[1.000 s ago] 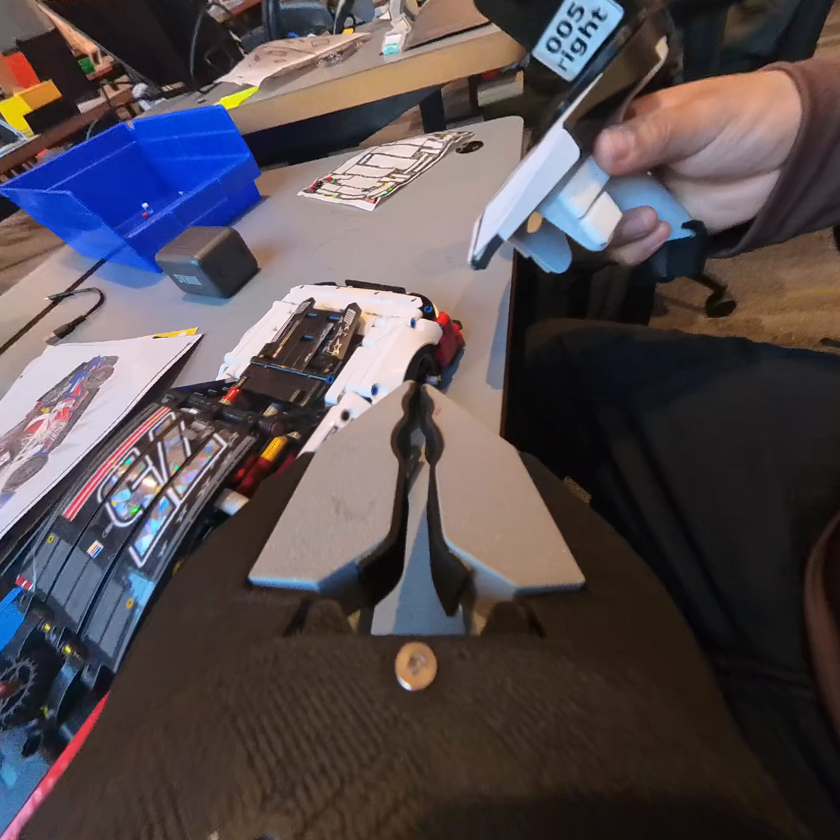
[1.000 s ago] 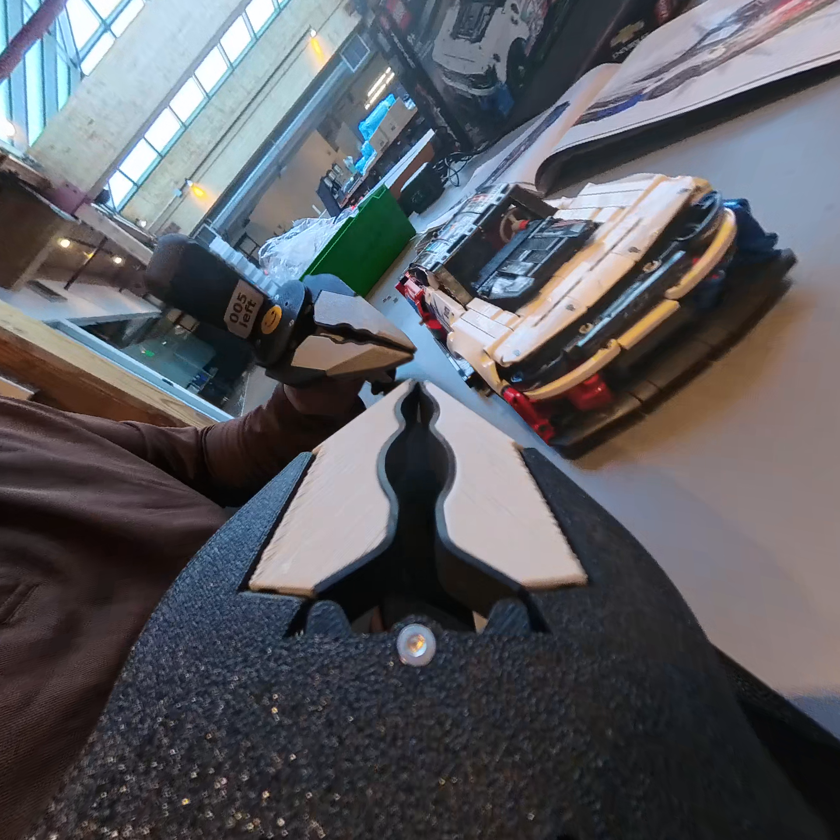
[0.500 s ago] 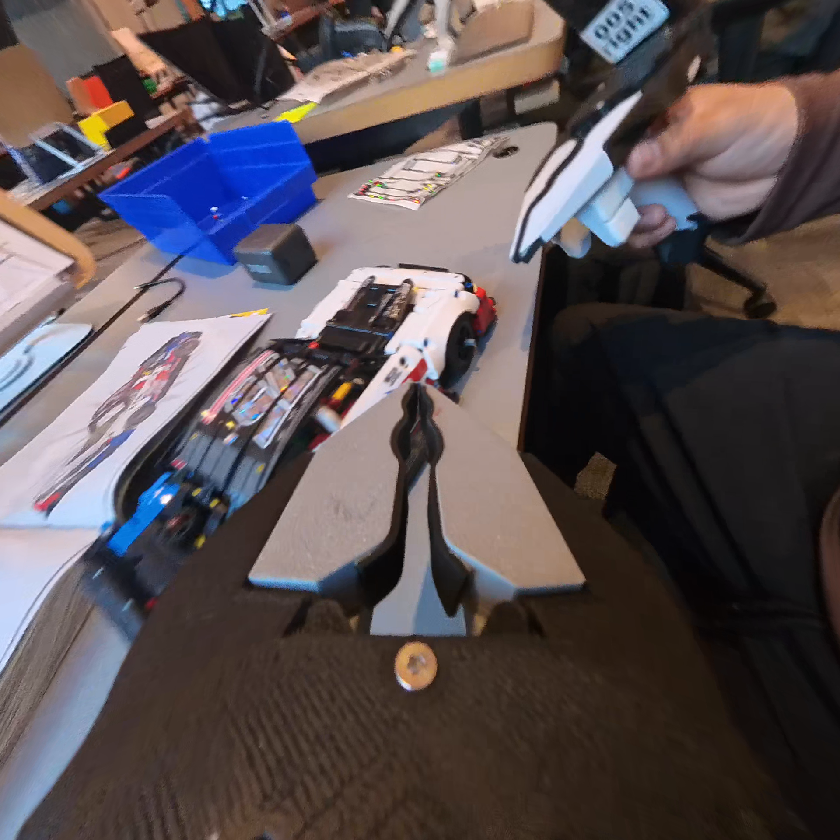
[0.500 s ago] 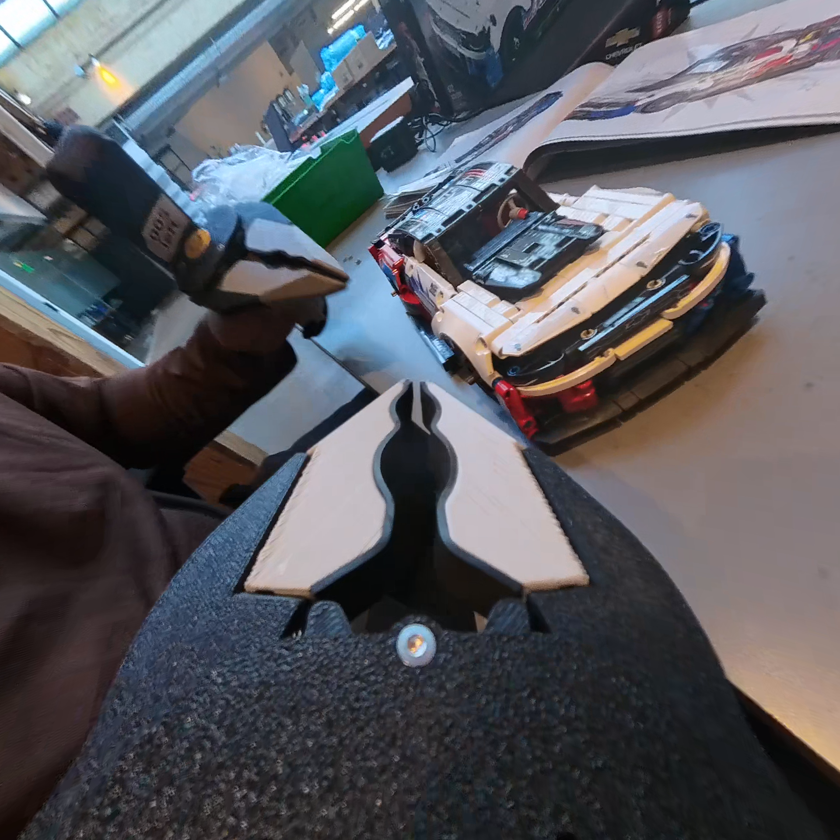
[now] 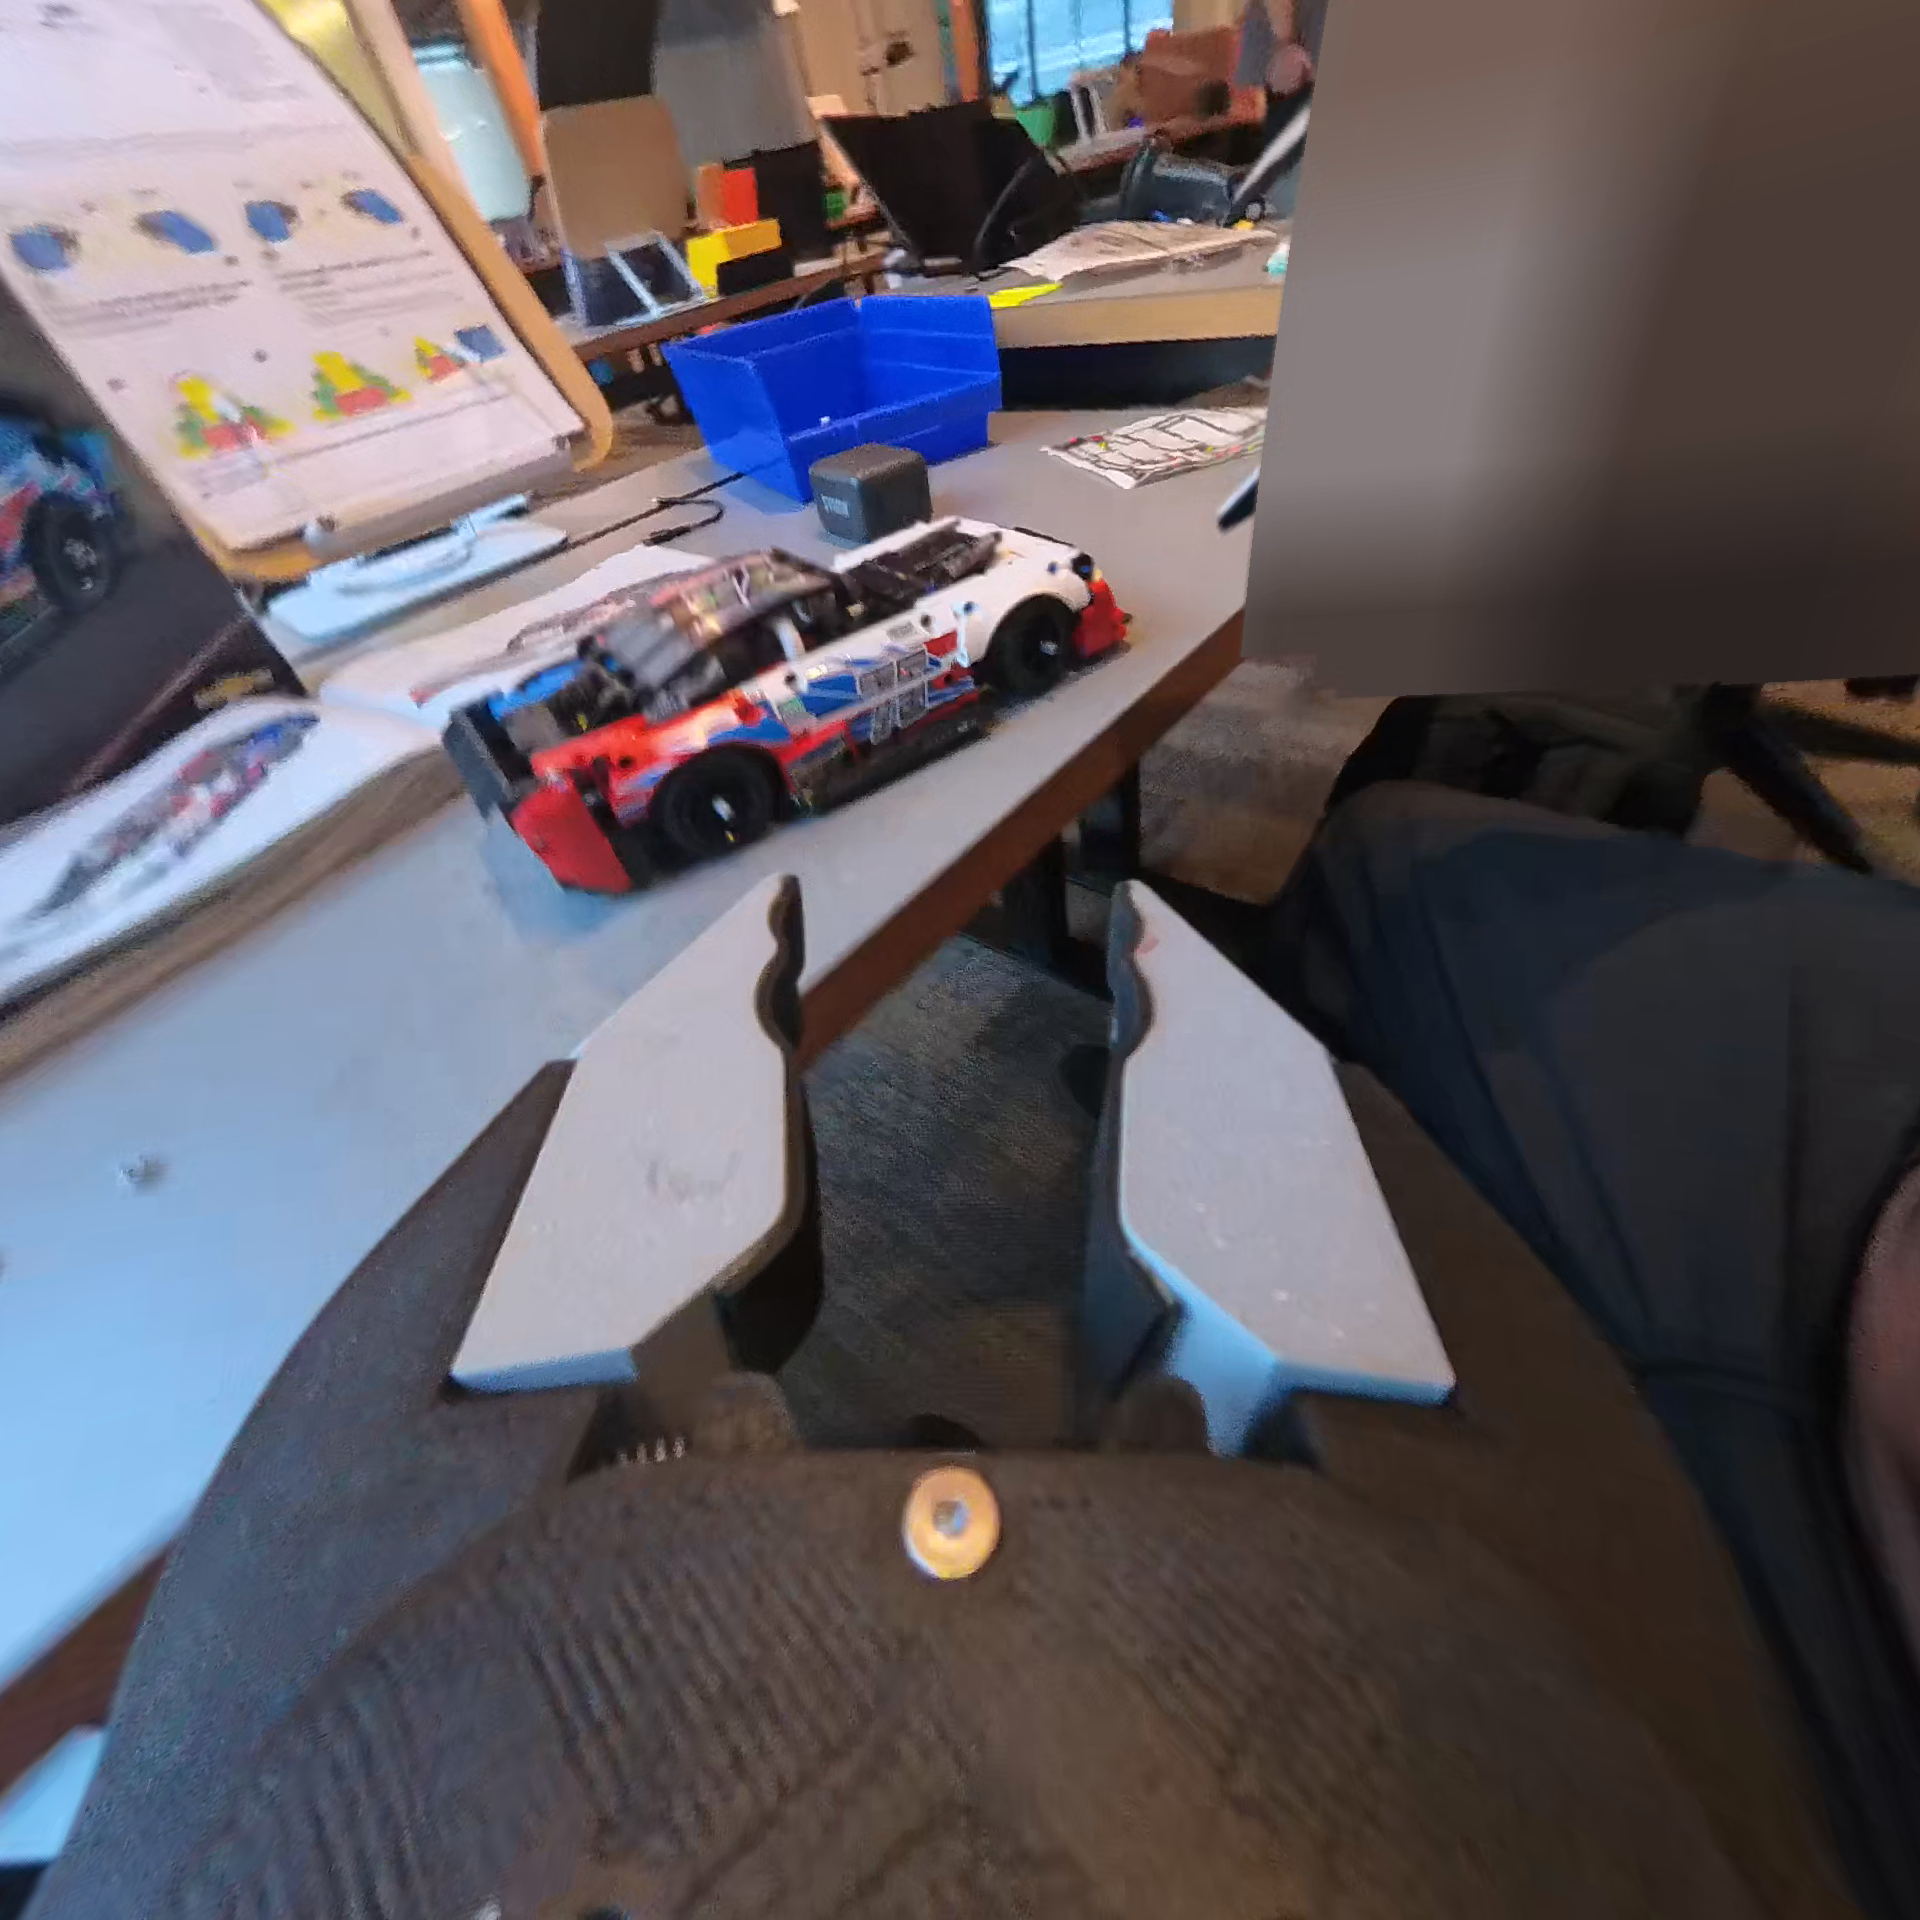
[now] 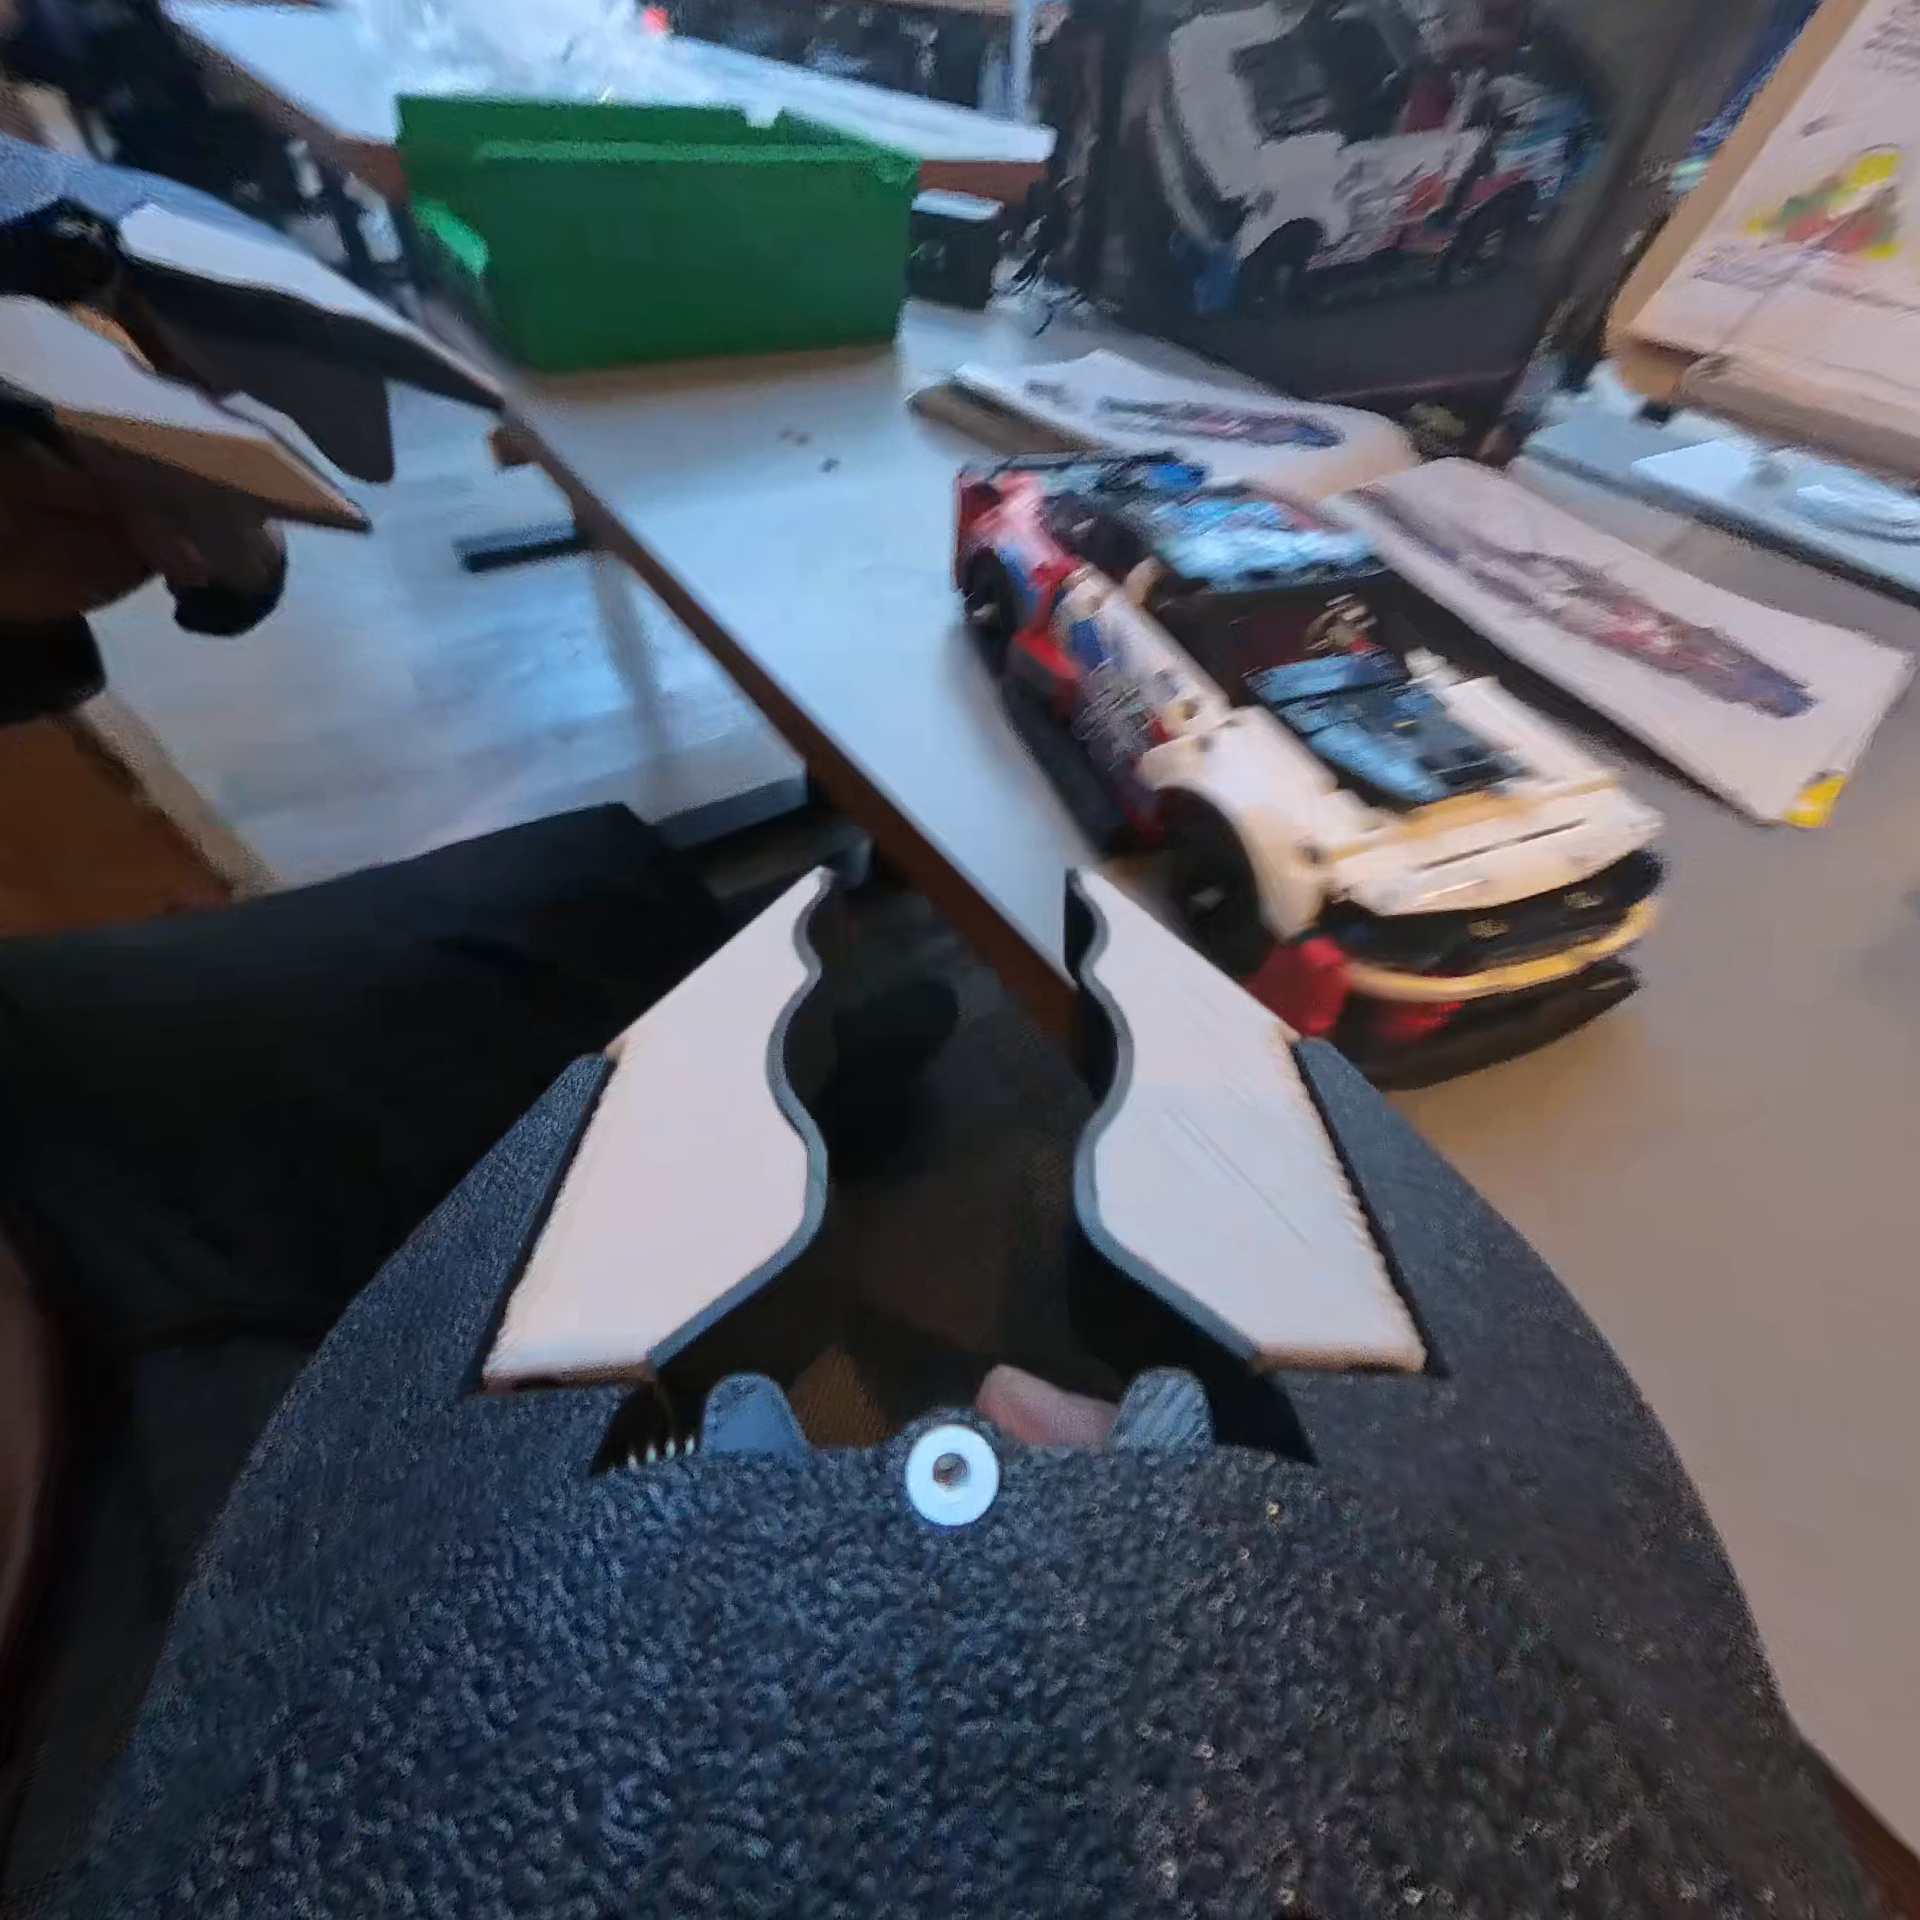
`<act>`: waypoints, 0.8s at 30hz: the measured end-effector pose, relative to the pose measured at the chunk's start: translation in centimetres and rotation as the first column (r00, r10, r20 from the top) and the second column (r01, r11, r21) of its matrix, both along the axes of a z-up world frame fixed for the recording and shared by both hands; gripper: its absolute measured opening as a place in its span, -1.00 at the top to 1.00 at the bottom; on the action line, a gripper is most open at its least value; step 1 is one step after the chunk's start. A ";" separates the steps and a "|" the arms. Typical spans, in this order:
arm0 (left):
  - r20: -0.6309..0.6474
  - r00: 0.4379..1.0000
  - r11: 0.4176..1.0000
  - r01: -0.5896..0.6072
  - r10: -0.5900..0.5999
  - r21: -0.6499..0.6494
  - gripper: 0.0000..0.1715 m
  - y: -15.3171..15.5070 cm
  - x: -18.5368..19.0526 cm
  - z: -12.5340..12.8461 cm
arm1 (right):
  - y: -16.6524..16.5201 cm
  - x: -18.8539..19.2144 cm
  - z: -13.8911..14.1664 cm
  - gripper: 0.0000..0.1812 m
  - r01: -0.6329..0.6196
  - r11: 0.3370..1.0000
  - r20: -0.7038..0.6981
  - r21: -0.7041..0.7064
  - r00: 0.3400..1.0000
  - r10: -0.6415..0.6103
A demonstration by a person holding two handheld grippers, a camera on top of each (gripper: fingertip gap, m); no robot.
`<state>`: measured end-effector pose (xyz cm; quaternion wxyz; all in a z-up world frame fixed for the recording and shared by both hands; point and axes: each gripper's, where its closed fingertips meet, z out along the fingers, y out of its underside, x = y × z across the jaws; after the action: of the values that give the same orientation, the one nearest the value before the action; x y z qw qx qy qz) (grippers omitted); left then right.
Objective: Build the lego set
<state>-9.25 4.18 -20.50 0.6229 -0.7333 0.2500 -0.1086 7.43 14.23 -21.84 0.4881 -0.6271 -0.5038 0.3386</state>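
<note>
A built lego race car (image 5: 790, 686), white, red and blue with black wheels, stands on the grey table (image 5: 312, 1039) near its front edge. It also shows in the right wrist view (image 6: 1299, 748), nose toward me. My left gripper (image 5: 951, 914) is open and empty, held off the table's front edge, short of the car's red rear. My right gripper (image 6: 945, 904) is open and empty, over the table edge just left of the car's nose. The left gripper also shows at the far left of the right wrist view (image 6: 208, 416), open.
An open instruction booklet (image 5: 177, 800) lies left of the car. A blue bin (image 5: 842, 384), a dark grey block (image 5: 868, 494) and a sticker sheet (image 5: 1164, 447) sit behind it. A green bin (image 6: 665, 229) and the set's box (image 6: 1340, 177) stand farther back. My legs are below the table edge. Across from one pair of fingers to the other is roughly 20 cm.
Both grippers have opened and pulled back from the car toward the table's front edge. The views have swung level. The car has stayed in place.
</note>
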 end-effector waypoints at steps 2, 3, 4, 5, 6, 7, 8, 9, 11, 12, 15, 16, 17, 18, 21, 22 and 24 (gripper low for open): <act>0.055 0.998 0.998 -0.023 0.026 -0.055 0.19 -3.2 0.4 -1.4 | -2.9 -0.1 -2.0 0.54 -0.076 0.997 0.046 -0.018 0.996 0.077; 0.073 0.996 0.995 -0.047 0.053 -0.085 0.16 -4.8 0.5 -2.0 | -4.4 -0.2 -3.2 0.52 -0.114 0.993 0.069 -0.026 0.991 0.116; 0.092 0.993 0.993 -0.067 0.076 -0.098 0.16 -6.3 0.9 -2.3 | -6.0 -0.4 -4.5 0.50 -0.162 0.986 0.094 -0.040 0.982 0.165; 0.103 0.990 0.990 -0.089 0.100 -0.111 0.14 -7.8 1.2 -2.7 | -7.9 -0.7 -5.9 0.52 -0.222 0.973 0.126 -0.063 0.966 0.228; 0.102 0.987 0.986 -0.110 0.123 -0.128 0.14 -9.2 1.6 -3.3 | -9.7 -0.9 -7.6 0.54 -0.279 0.956 0.166 -0.086 0.943 0.290; 0.092 0.984 0.979 -0.139 0.154 -0.147 0.08 -10.5 1.9 -4.0 | -11.2 -1.2 -9.1 0.55 -0.325 0.940 0.207 -0.104 0.917 0.340; 0.082 0.979 0.971 -0.173 0.188 -0.168 -0.02 -11.6 2.1 -4.8 | -12.5 -1.7 -10.3 0.57 -0.364 0.924 0.240 -0.116 0.892 0.382; 0.080 0.972 0.960 -0.201 0.219 -0.194 -0.09 -12.7 2.4 -5.9 | -13.6 -2.1 -11.2 0.62 -0.401 0.908 0.264 -0.125 0.868 0.420; 0.115 0.967 0.947 -0.191 0.226 -0.257 -0.13 -14.8 3.7 -8.2 | -15.8 -3.1 -13.3 0.71 -0.452 0.877 0.303 -0.166 0.823 0.481; 0.136 0.963 0.940 -0.186 0.232 -0.287 -0.14 -15.7 4.2 -9.2 | -16.5 -3.5 -14.5 0.67 -0.459 0.870 0.333 -0.180 0.804 0.493; 0.158 0.936 0.898 -0.239 0.314 -0.369 -0.09 -18.3 4.4 -11.9 | -16.4 -5.8 -17.4 0.42 -0.417 0.902 0.442 -0.107 0.793 0.419; 0.147 0.928 0.884 -0.264 0.342 -0.387 -0.09 -19.3 4.1 -12.4 | -16.4 -6.7 -18.1 0.36 -0.423 0.904 0.472 -0.064 0.785 0.401; 0.126 0.922 0.876 -0.295 0.365 -0.383 -0.09 -20.3 3.7 -12.6 | -16.5 -7.7 -18.7 0.36 -0.430 0.903 0.500 -0.014 0.779 0.379; 0.094 0.915 0.870 -0.335 0.391 -0.361 -0.11 -21.3 3.2 -12.6 | -16.3 -8.5 -19.2 0.35 -0.431 0.902 0.534 0.034 0.771 0.349; 0.010 0.874 0.838 -0.463 0.486 -0.290 -0.15 -23.9 1.4 -11.8 | -16.2 -10.7 -20.8 0.24 -0.418 0.900 0.608 0.122 0.748 0.265; 0.007 0.852 0.820 -0.502 0.524 -0.273 -0.17 -24.6 0.8 -11.5 | -16.7 -11.4 -21.7 0.20 -0.426 0.899 0.629 0.101 0.728 0.275; 0.002 0.837 0.809 -0.528 0.547 -0.259 -0.13 -26.0 0.3 -11.8 | -17.4 -12.2 -23.7 0.12 -0.415 0.910 0.663 0.015 0.685 0.302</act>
<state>-8.95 -21.82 -32.27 0.5407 -0.8411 -0.0070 0.0138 -4.80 -3.18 -45.52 0.2575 -0.5514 -0.7796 0.1478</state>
